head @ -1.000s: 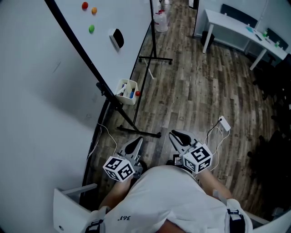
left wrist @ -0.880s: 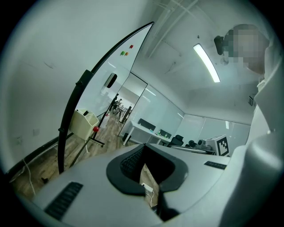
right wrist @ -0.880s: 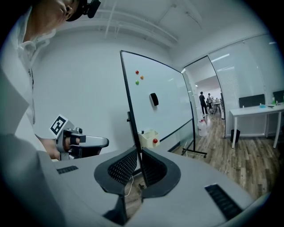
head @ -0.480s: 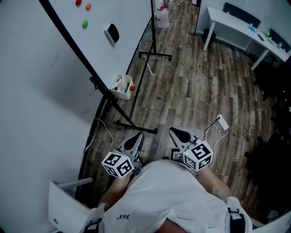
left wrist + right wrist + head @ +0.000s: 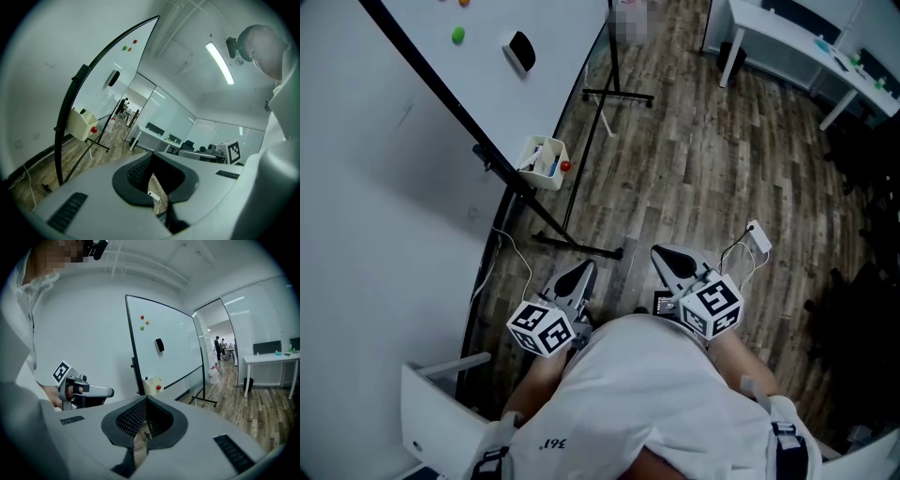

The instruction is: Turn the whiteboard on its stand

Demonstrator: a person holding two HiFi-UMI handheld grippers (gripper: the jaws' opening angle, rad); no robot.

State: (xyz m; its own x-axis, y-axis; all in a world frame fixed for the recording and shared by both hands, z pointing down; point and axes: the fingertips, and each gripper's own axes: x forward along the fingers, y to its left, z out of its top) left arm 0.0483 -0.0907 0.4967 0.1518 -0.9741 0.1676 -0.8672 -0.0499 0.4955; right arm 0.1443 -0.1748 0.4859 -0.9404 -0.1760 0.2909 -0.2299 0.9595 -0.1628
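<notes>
The whiteboard stands tilted on its black wheeled stand ahead and to my left, edge-on in the head view. It carries a black eraser, a green magnet and a cream marker bin. In the left gripper view the whiteboard curves away; in the right gripper view the whiteboard faces me. My left gripper and right gripper are held side by side at waist height, short of the stand. Both are shut with nothing in them, apart from the board.
A white wall runs along the left, with a thin cable on the floor beside it. A power adapter with cord lies right of my right gripper. A white desk and dark chairs stand at the far right on the wooden floor.
In the head view the whiteboard, its bin and stand have drifted up and to the left. Both grippers keep their spacing and stay shut.
</notes>
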